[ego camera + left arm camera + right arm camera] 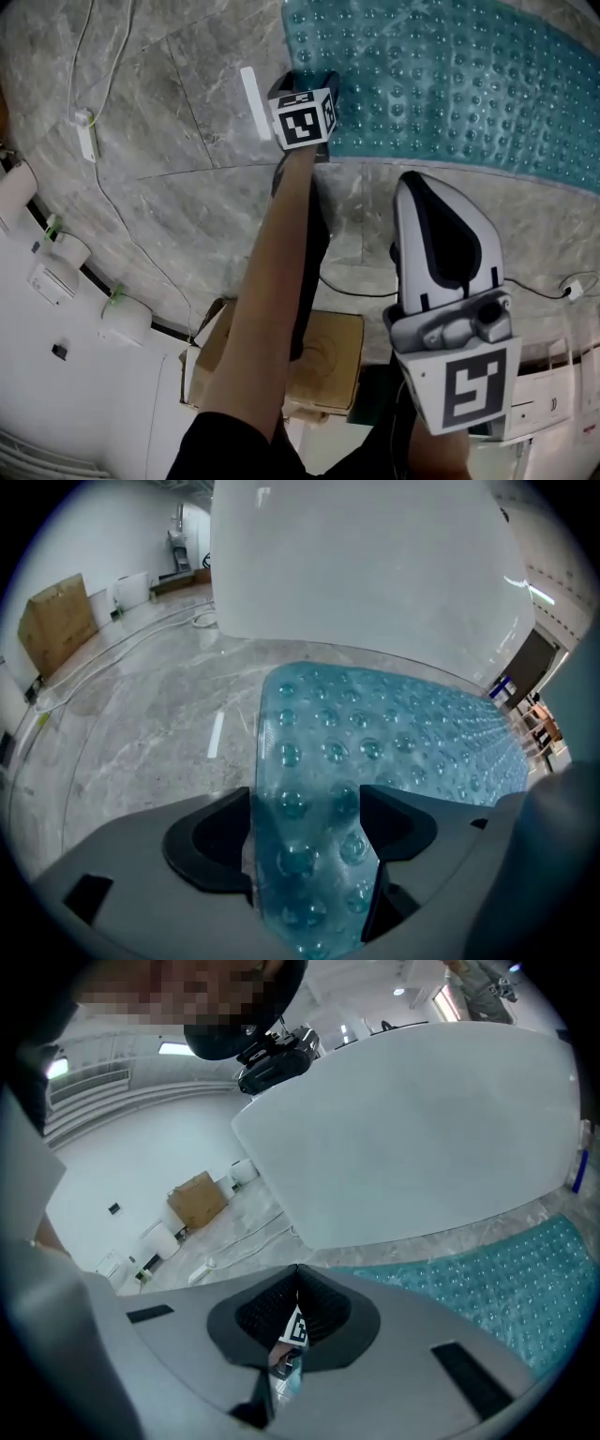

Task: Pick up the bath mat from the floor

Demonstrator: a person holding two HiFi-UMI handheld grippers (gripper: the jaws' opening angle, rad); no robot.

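The bath mat [450, 84] is translucent teal with raised bubbles and lies flat on the grey marble floor at the top of the head view. My left gripper [309, 84] reaches down to the mat's near left corner, its marker cube facing up. In the left gripper view the mat [375, 733] runs in between the jaws of the left gripper [305, 808], which stand wide apart and do not press on it. My right gripper [422, 183] is held up close to the camera, away from the mat. Its jaws [298, 1274] meet with nothing between them, and the mat [487, 1269] lies beyond it.
A large white rounded fixture [366, 564] stands just behind the mat. A cardboard box [319, 361] sits by the person's legs. A cable and white power strip [86, 136] lie at the left, and a short white bar [255, 103] lies beside the left gripper. A black cable [356, 289] crosses the floor.
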